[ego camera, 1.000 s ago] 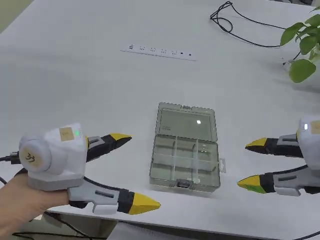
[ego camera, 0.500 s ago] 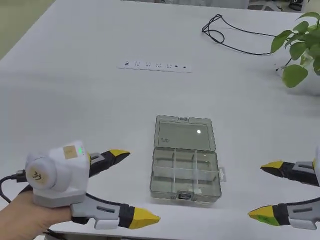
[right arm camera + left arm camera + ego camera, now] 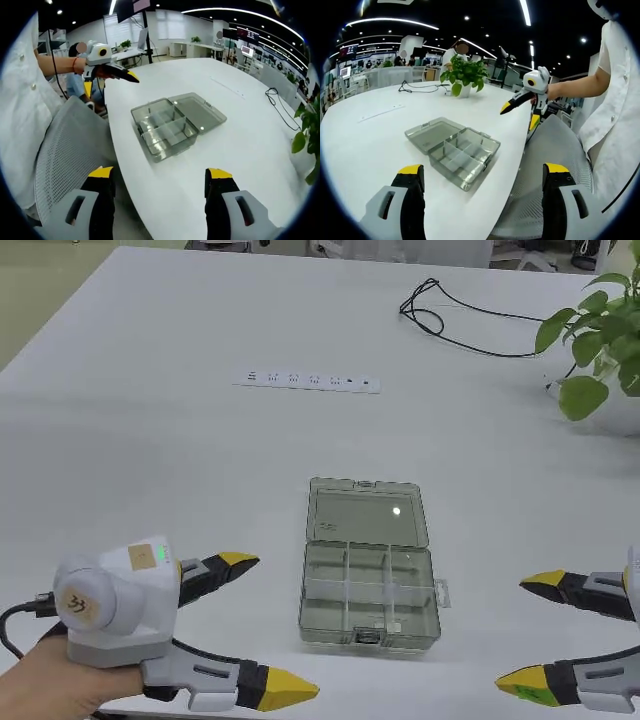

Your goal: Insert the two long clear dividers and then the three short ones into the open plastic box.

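White table: box, power strip, cable, plant

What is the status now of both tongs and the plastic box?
Left tongs open, empty, left of box. Right tongs open, empty, right of it. Box lid open, dividers already inside. Power strip, cable, plant far behind.

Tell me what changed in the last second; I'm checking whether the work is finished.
The left gripper and right gripper drew back, away from the plastic box. Nothing grasped or released: both stay open, empty. The box, dividers inside, stayed put.
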A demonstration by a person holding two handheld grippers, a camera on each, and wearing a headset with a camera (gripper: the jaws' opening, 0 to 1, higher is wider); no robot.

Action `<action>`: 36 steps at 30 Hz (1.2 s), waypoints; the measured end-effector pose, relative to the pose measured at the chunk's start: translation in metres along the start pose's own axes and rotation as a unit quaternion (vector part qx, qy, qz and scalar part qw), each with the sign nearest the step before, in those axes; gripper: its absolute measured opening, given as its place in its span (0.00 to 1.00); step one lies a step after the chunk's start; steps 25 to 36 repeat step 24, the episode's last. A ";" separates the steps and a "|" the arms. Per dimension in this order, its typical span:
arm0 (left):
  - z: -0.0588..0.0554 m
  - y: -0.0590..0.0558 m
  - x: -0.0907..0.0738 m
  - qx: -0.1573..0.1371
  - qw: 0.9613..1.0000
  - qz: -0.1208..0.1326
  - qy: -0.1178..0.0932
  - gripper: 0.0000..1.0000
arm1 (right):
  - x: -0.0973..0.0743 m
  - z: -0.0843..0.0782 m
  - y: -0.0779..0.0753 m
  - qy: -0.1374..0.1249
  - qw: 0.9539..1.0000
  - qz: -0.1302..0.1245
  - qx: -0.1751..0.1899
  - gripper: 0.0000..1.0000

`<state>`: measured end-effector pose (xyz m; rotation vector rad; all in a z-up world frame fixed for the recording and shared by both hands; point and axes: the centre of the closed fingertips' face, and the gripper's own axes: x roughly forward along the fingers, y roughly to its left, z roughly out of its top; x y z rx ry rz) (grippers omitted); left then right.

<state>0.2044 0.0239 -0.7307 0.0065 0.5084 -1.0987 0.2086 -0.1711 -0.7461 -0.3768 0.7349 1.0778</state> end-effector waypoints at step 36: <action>-0.002 0.000 0.001 0.000 1.000 0.000 0.001 1.00 | -0.003 0.002 -0.003 -0.004 1.000 -0.003 -0.007 0.75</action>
